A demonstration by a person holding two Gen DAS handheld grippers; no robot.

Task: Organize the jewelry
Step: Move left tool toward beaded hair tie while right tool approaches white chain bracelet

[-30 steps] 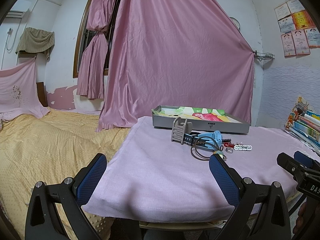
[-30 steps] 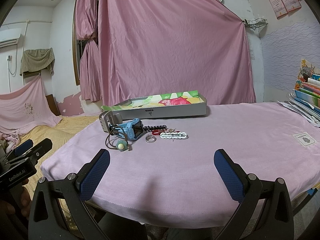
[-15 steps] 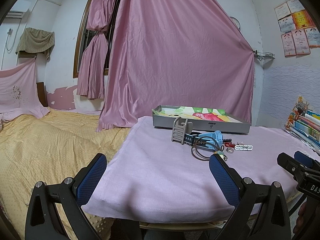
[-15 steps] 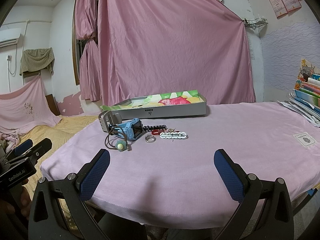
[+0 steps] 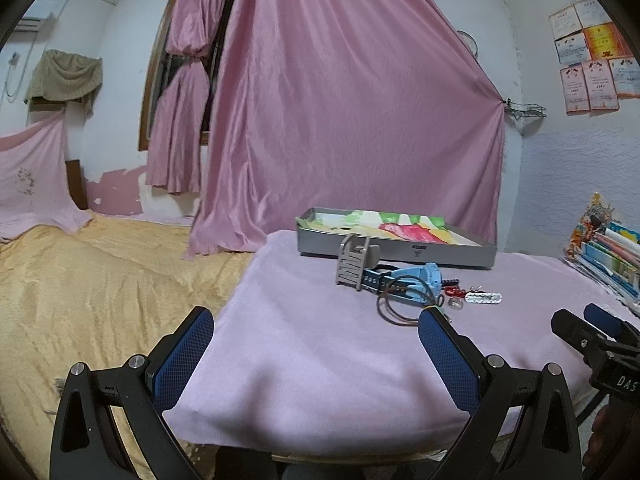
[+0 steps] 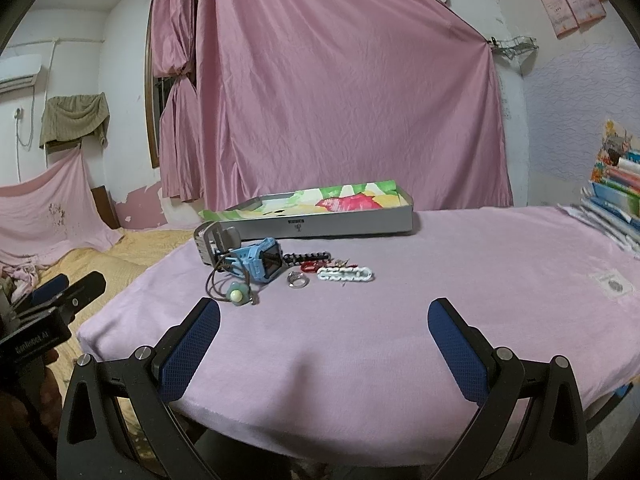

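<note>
Right wrist: jewelry (image 6: 296, 270) beyond gripper (image 6: 324, 320).

One tray (image 6: 352, 227), one blue watch (image 6: 262, 263), one ring (image 6: 297, 280), one white chain bracelet (image 6: 346, 274), one pendant cord (image 6: 237, 293).

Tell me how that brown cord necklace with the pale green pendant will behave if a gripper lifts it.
The cord necklace lies in a loose loop on the pink cloth, so it will probably hang floppy. Its green pendant looks like the heaviest part and would likely swing. The cord touches the blue watch, so it may snag or drag it.
</note>
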